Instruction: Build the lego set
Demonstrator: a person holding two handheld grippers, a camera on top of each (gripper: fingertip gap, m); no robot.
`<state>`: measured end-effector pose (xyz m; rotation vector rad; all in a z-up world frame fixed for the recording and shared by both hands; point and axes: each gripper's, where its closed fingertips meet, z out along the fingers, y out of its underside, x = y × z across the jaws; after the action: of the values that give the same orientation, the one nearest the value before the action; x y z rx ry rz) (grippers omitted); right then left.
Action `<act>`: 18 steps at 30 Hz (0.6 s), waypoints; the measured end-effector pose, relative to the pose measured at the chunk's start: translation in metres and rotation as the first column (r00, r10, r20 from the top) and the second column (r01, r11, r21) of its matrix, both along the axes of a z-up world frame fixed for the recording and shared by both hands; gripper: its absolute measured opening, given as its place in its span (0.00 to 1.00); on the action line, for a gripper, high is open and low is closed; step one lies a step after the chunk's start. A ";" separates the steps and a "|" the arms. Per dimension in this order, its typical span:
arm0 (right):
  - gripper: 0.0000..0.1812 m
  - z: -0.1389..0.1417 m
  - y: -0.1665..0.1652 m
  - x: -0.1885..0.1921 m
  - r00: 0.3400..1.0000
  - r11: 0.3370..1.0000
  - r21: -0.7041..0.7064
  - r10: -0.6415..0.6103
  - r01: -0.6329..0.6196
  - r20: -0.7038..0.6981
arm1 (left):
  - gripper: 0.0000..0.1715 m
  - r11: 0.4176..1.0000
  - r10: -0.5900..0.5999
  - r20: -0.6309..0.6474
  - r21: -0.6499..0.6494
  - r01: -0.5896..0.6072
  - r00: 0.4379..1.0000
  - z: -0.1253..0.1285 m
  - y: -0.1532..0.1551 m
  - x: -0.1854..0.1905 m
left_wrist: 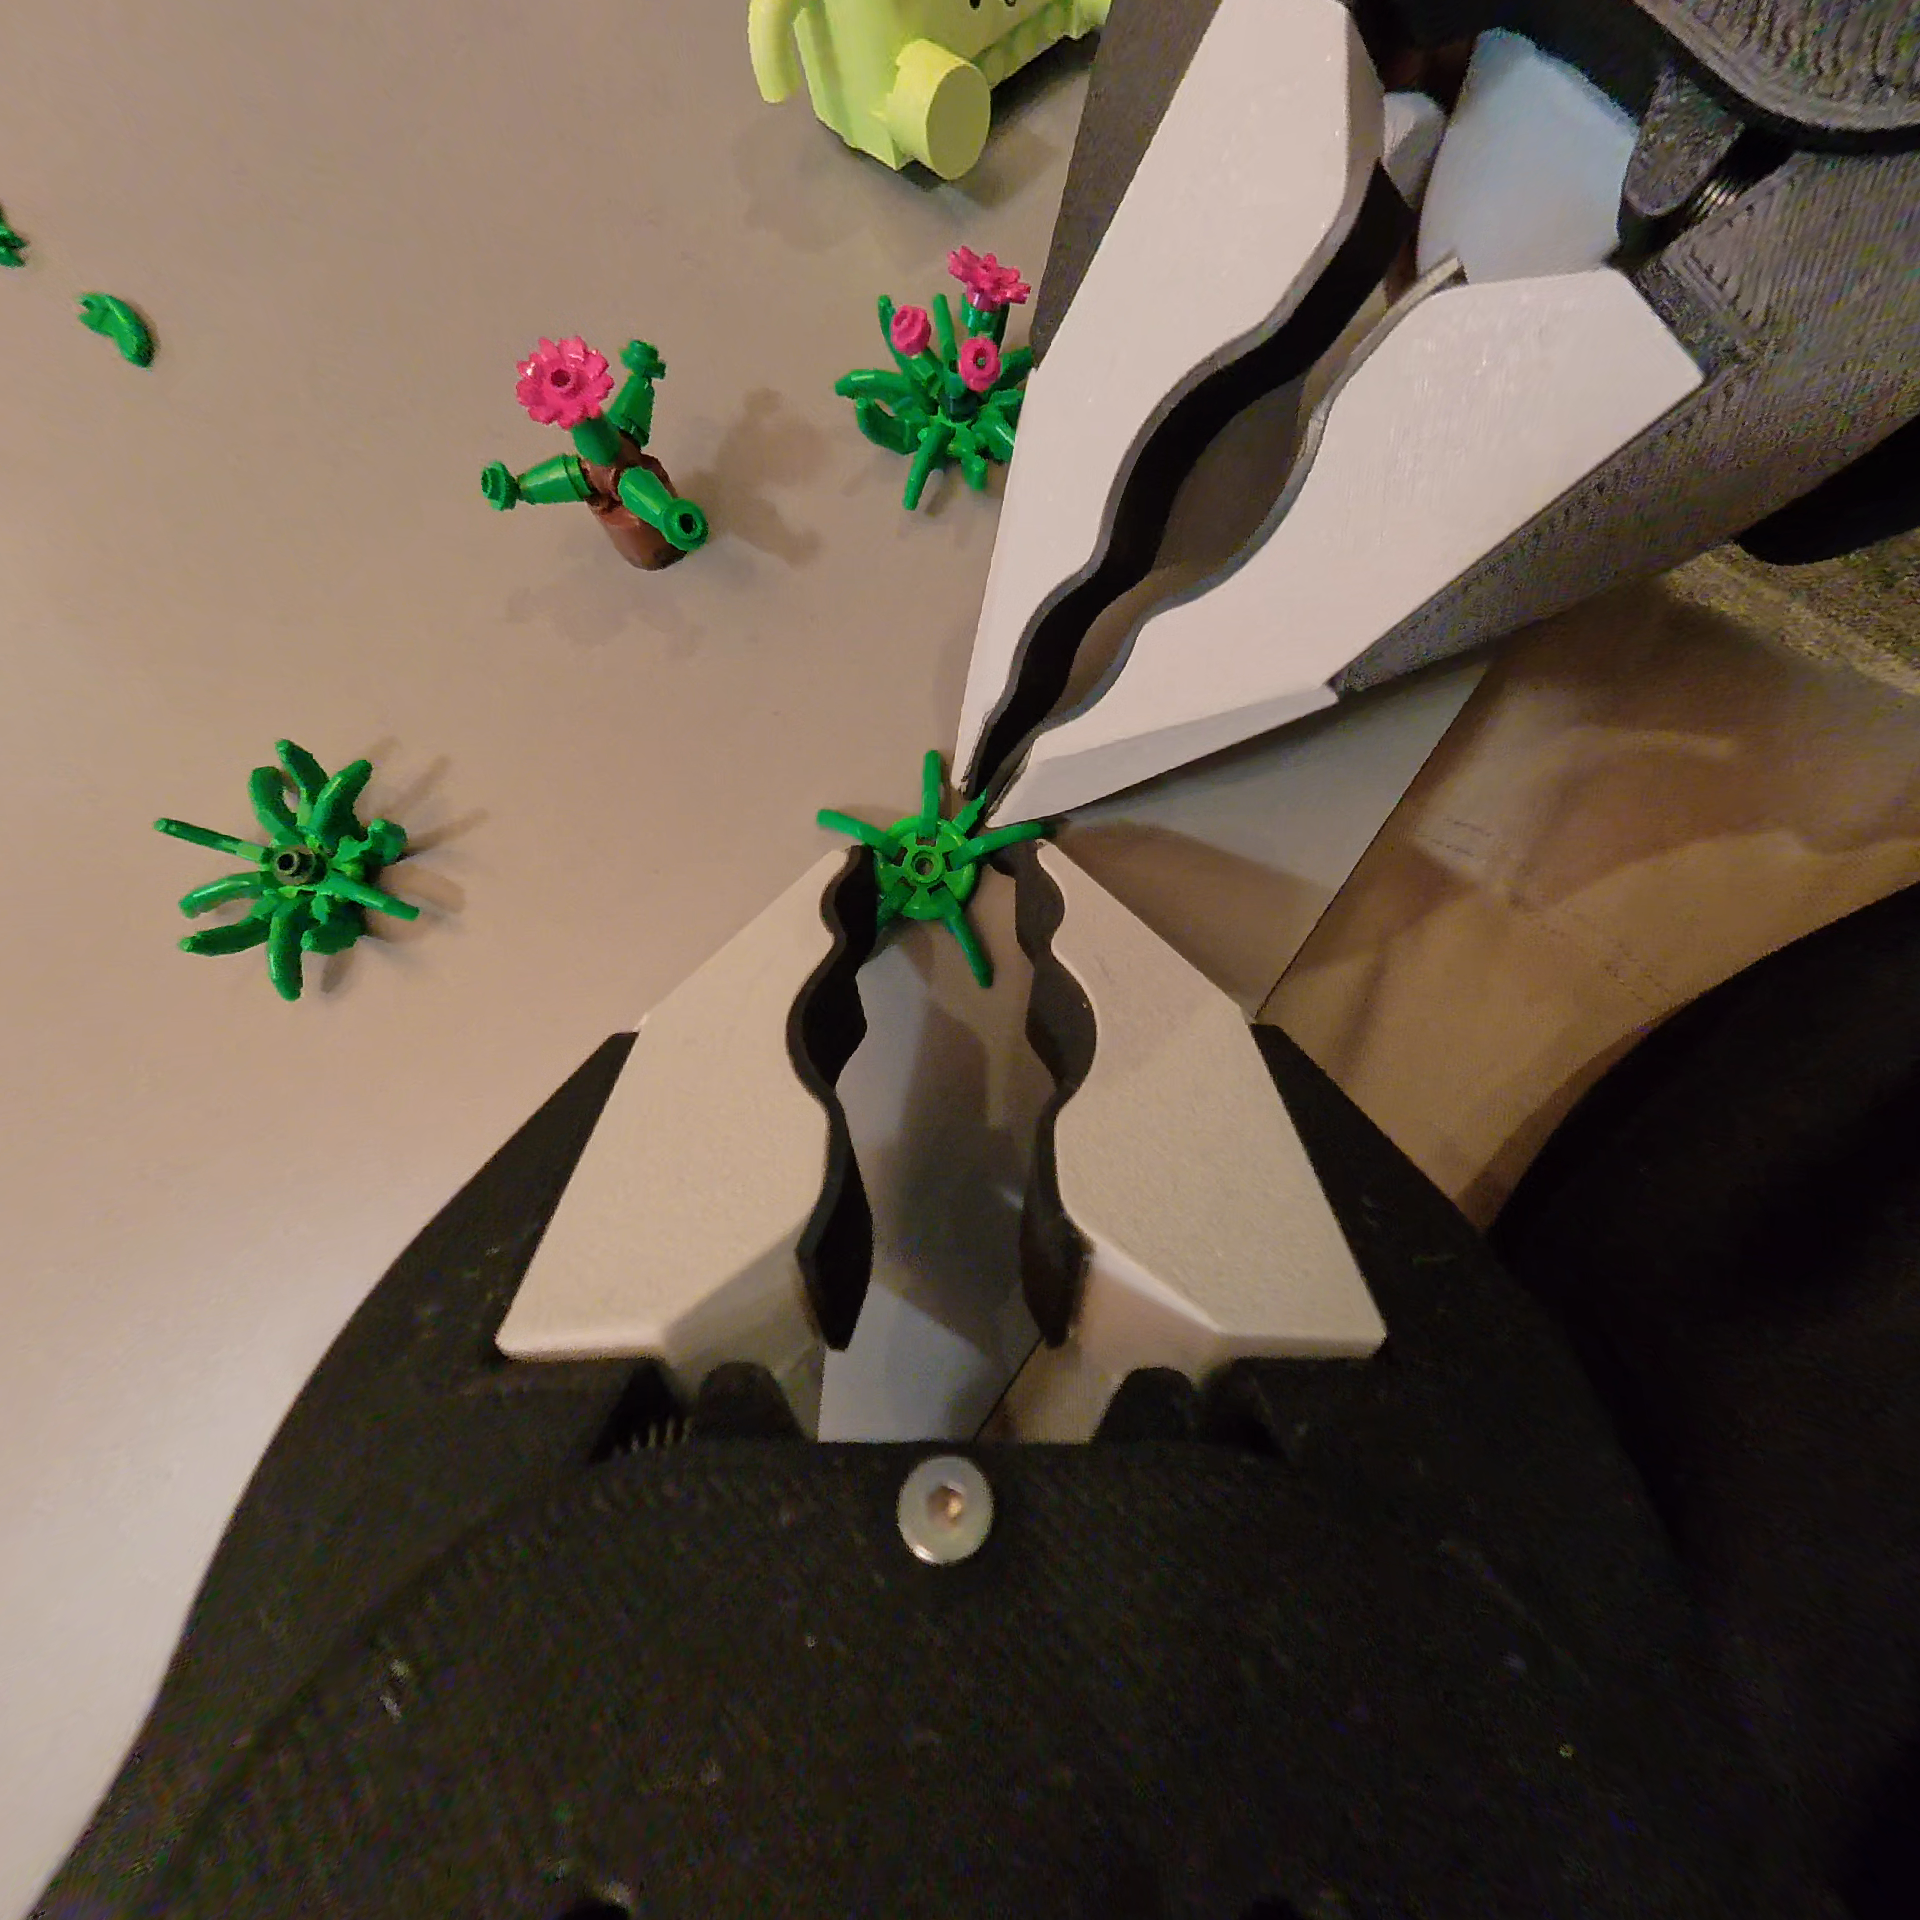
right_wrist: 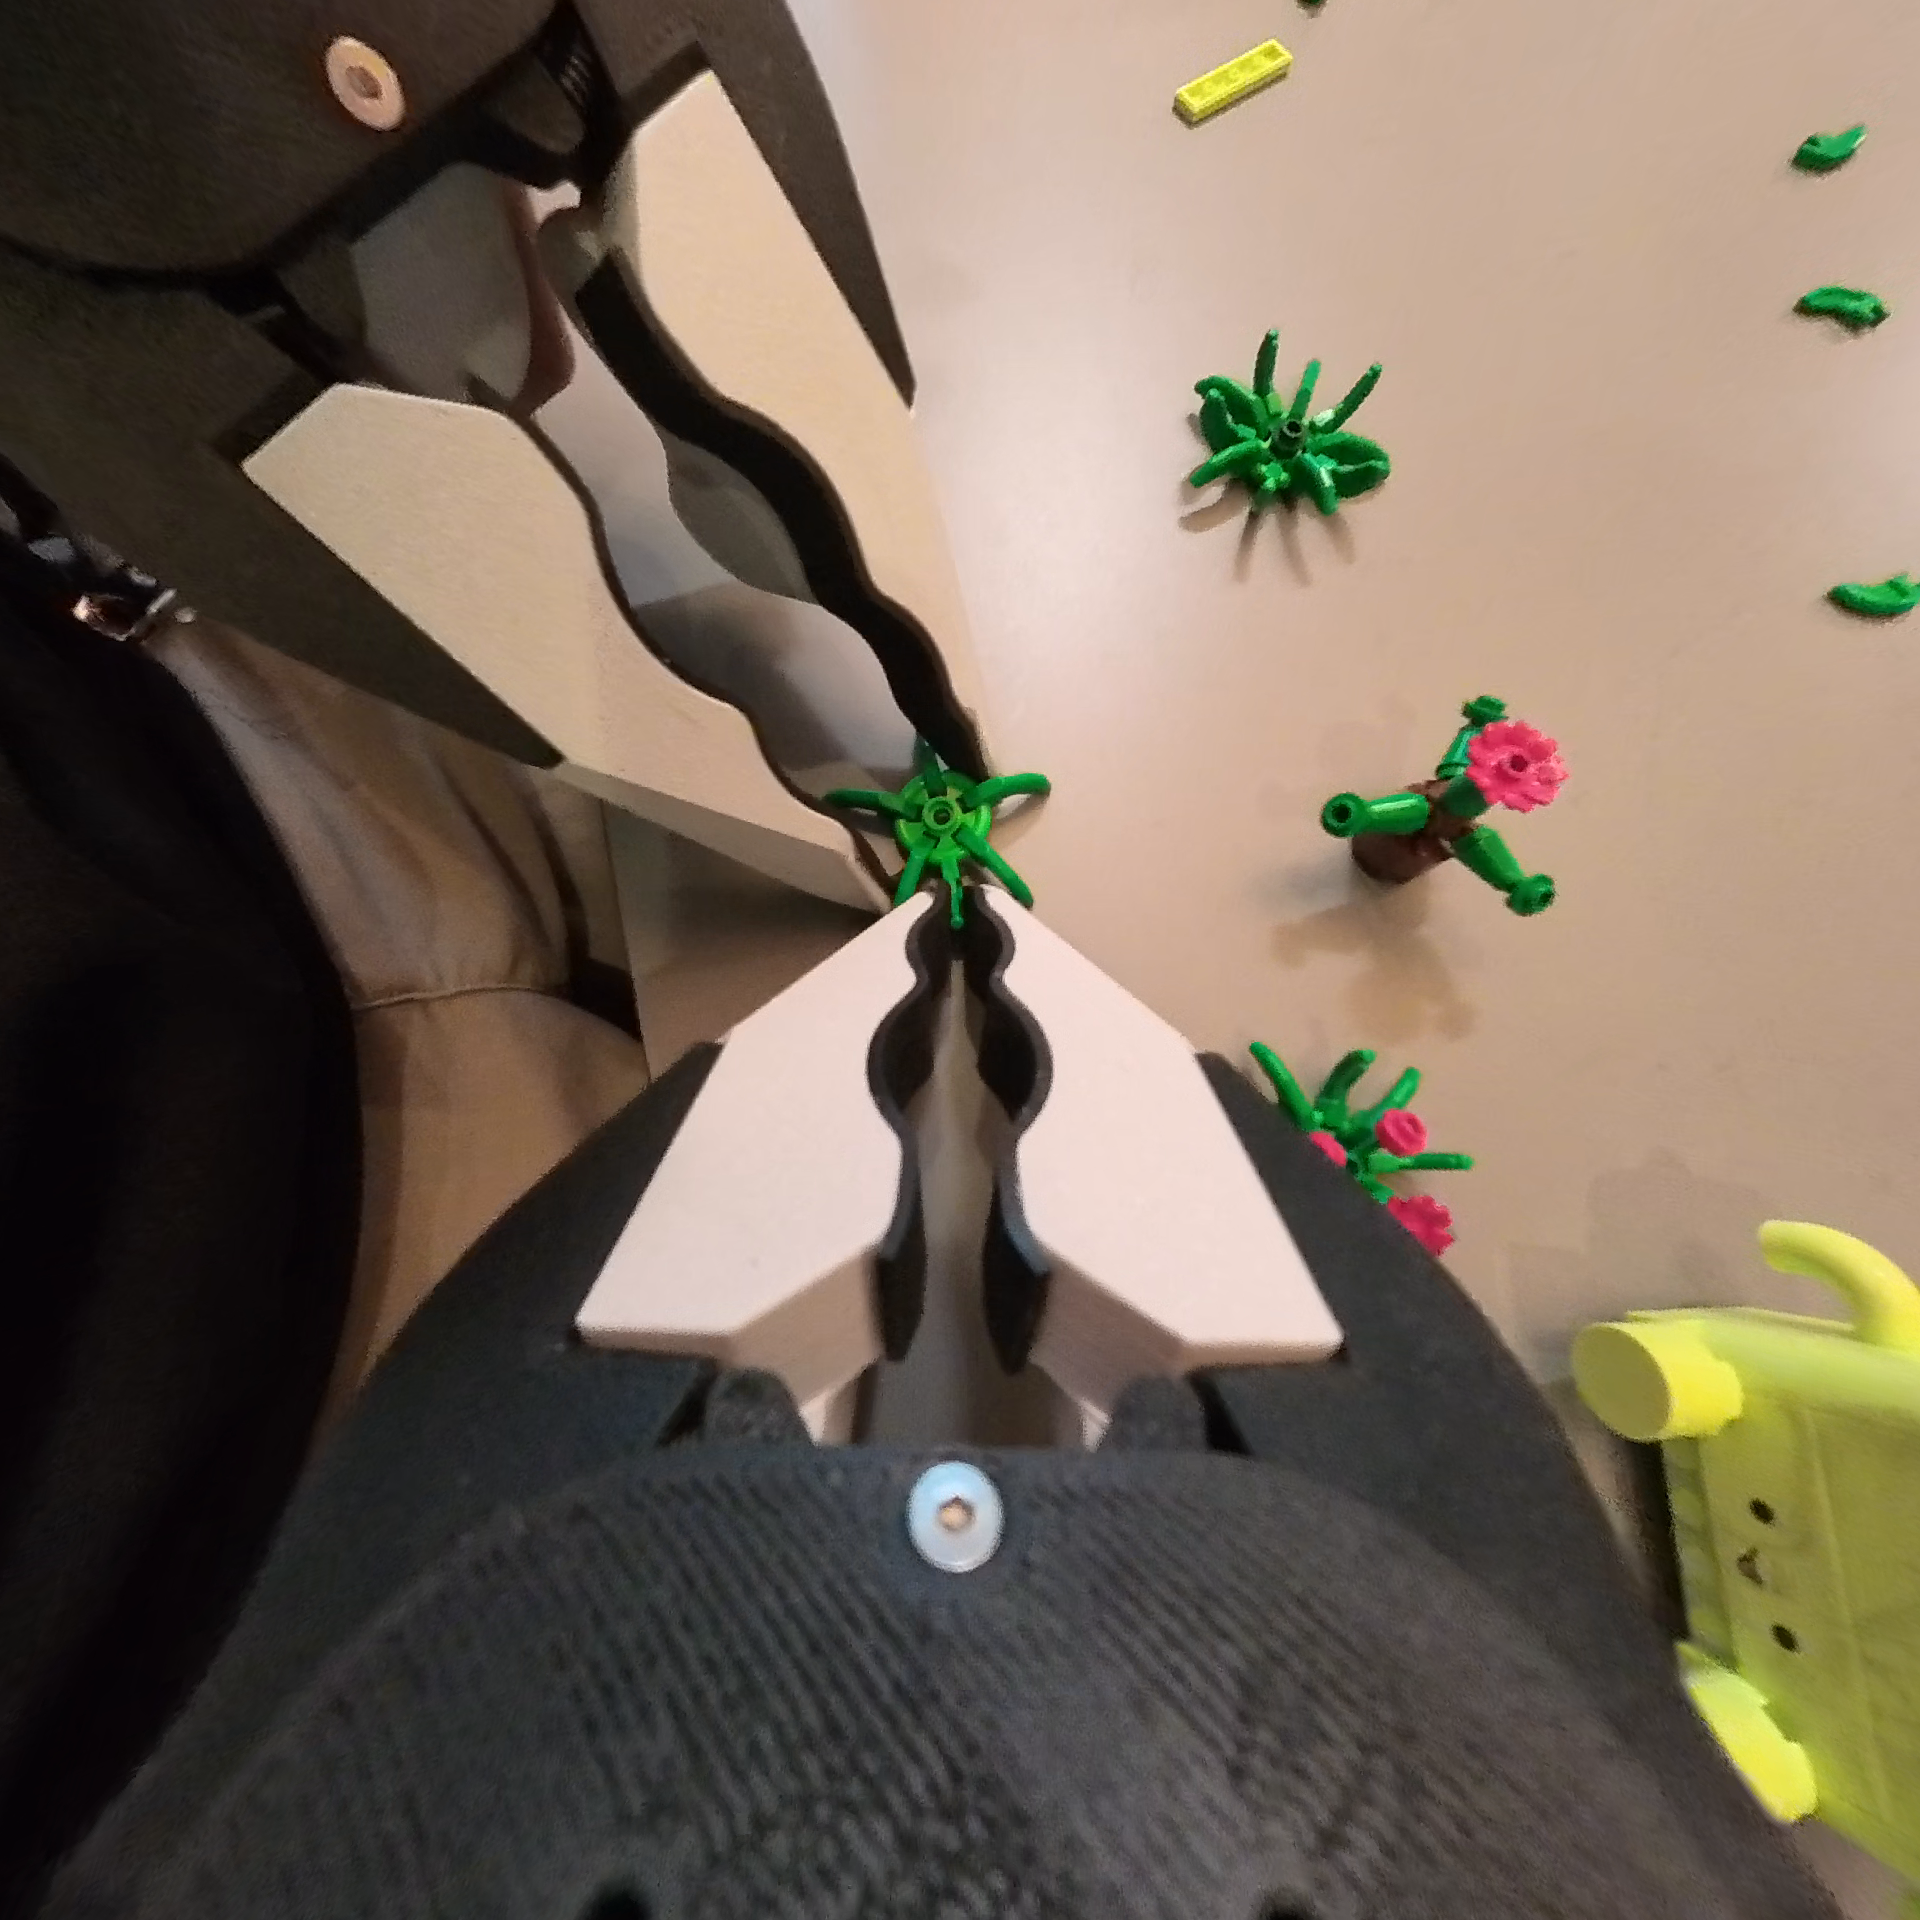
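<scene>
Three plant clusters sit finished-ish on the table [left_wrist: 312, 644]; loose leaves [right_wrist: 1839, 307] remain. Both my left gripper [left_wrist: 925, 868] and right gripper [right_wrist: 956, 904] pinch the green spiky stem piece [left_wrist: 923, 865] between them, nearly closed, in midair.

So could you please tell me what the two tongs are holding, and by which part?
Both hold one small green spiky leaf piece: the left tongs grip around its round hub, the right tongs pinch one thin spike.

A beige table [left_wrist: 312, 644] bears a leafy rosette [left_wrist: 291, 868], a brown stem with a pink flower [left_wrist: 597, 452], a flowering cluster [left_wrist: 940, 384], loose leaves [left_wrist: 120, 327], a yellow plate [right_wrist: 1233, 80] and a lime figure [left_wrist: 914, 73].
</scene>
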<state>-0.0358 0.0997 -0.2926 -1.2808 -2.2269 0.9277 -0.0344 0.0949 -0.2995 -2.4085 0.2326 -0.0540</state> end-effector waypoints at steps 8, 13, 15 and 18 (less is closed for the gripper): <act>0.00 0.000 0.001 -0.002 1.000 1.000 0.012 -0.001 0.001 -0.011 | 0.16 1.000 0.000 0.022 0.003 0.000 1.000 0.000 0.000 -0.002; 0.00 0.000 0.001 0.000 1.000 1.000 0.015 -0.002 0.002 -0.023 | 0.16 0.999 -0.036 0.032 0.009 0.035 0.999 0.001 0.000 -0.001; 0.00 0.000 0.001 0.001 1.000 0.999 -0.038 0.002 -0.002 -0.017 | 0.14 0.999 -0.050 0.039 0.019 0.049 0.998 0.001 -0.001 -0.001; 0.00 0.000 0.000 0.003 1.000 0.996 -0.089 0.007 -0.007 -0.004 | 0.14 0.998 -0.068 0.059 0.019 0.067 0.996 0.002 -0.003 0.001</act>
<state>-0.0325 0.1001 -0.2930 -1.3096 -2.2107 1.0422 -0.0333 0.0919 -0.2977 -2.3777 0.2863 -0.1539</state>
